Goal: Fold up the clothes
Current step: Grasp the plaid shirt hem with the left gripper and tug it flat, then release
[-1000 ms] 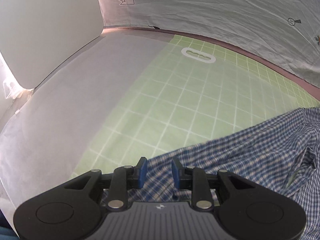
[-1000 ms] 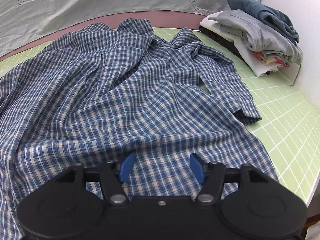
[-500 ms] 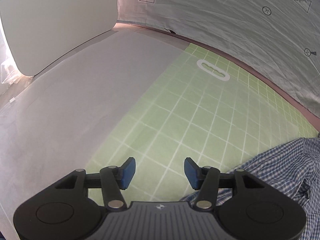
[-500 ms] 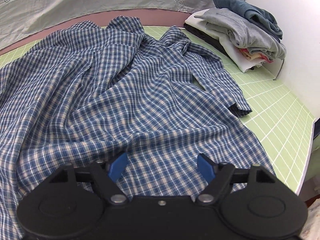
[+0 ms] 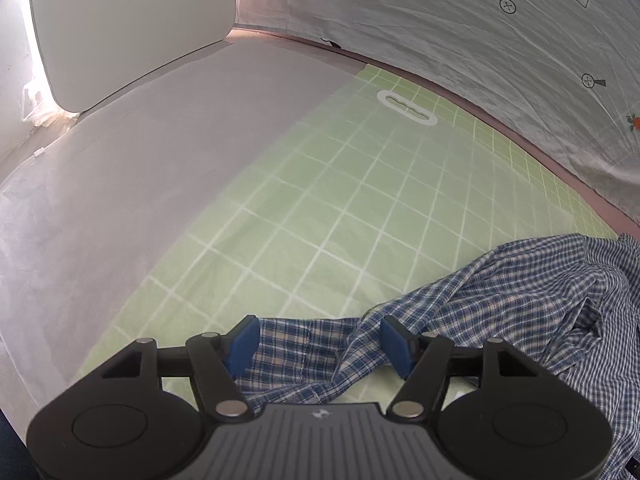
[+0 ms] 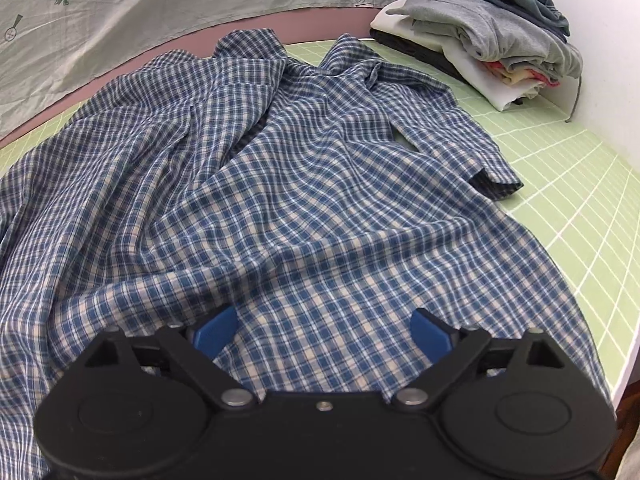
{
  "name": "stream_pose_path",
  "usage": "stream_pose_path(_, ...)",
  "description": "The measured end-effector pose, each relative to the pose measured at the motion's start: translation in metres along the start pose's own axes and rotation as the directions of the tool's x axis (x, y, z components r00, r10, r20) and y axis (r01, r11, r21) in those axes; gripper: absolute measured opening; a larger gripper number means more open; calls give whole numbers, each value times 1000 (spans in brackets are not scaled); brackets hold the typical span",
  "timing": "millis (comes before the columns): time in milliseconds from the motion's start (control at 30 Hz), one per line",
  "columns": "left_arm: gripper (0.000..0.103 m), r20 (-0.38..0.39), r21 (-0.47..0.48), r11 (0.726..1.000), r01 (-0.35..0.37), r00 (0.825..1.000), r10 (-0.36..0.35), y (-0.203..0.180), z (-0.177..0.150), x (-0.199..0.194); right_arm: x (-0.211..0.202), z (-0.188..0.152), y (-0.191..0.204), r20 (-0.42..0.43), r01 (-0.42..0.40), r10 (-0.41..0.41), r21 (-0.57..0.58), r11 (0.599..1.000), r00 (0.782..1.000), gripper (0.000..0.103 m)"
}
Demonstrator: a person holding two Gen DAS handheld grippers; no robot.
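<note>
Nearest, in the left wrist view: left gripper [image 5: 318, 346] low over a rumpled corner of the blue plaid shirt [image 5: 520, 292], jaws just opened and spread, cloth lying between the blue pads but not pinched. In the right wrist view: right gripper [image 6: 324, 330] over the shirt's near hem, jaws just opened very wide, fabric beneath and nothing clamped.

Likely step: flattening before the first fold. Best done by taking a single layer at each near corner, drawing outward evenly to clear the diagonal creases, and untwisting the bunched corner on the left side first.

Farther: shirt spread crumpled across the green grid mat [image 5: 320, 208], collar at the far edge. Beyond, a stack of folded clothes [image 6: 492, 36] at the mat's far right corner, apart from the shirt.

Count: one shirt, one stack, roughly five or six garments in it, two grippers.
</note>
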State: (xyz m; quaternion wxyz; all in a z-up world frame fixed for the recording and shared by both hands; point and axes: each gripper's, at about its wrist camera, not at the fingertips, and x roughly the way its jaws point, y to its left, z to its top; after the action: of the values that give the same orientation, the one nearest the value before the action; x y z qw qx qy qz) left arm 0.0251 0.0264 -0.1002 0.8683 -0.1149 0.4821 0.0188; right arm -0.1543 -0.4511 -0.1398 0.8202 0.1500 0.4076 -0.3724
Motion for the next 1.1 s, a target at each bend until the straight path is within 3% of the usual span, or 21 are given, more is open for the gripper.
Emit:
stream_pose_path(133,73,13,1,1000,11,1000,-11,-2,-10,-12,-1,-4,1,3,-35,35,-7,999,999,97)
stream_pose_path(400,77,14,82,995,-52,999,51,-15,-22,-8,3,-3,-3,9,-81,81,-21,997,997,102)
stream_pose_path(533,77,-27,143,983,-112,993,117,-18,-21,7,2,-5,-3,19,-94,94,-36,995,995,102)
stream_pose_path(633,76,-51,137,987,-86,994,94,-17,-19,11,2,-7,-4,26,-95,96,-35,995,995,102)
stream_pose_path(667,74,-60,132,988,-74,995,83,-18,-19,12,2,-7,-3,28,-94,95,-33,995,995,102)
stream_pose_path(700,63,-63,138,988,-66,995,75,-20,-19,12,2,-8,-3,31,-93,94,-32,995,995,102)
stream_pose_path(733,43,-66,144,988,-58,995,68,-22,-20,12,2,-8,-3,33,-92,93,-30,995,995,102)
stream_pose_path(767,33,-73,157,986,-46,996,58,-24,-20,11,2,-9,-3,36,-92,93,-29,995,995,102)
stream_pose_path(800,16,-81,166,986,-29,996,43,-25,-20,9,2,-9,-3,39,-91,92,-28,995,995,103)
stream_pose_path(833,9,-89,173,985,-11,996,27,-26,-19,8,1,-10,-3,42,-91,92,-27,996,995,103)
stream_pose_path(967,5,-56,113,988,108,993,-102,-22,-8,-22,1,-12,-3,51,-86,87,-22,996,995,103)
stream_pose_path(1000,5,-38,60,985,162,986,-159,-16,-3,-31,1,-12,-3,53,-85,86,-20,996,995,103)
stream_pose_path(1033,5,-21,-25,969,247,969,-248,-8,6,-41,0,-12,-3,55,-83,84,-18,996,995,103)
stream_pose_path(1100,5,36,-130,934,331,943,-330,6,18,-51,0,-13,-2,59,-78,79,-12,997,995,103)
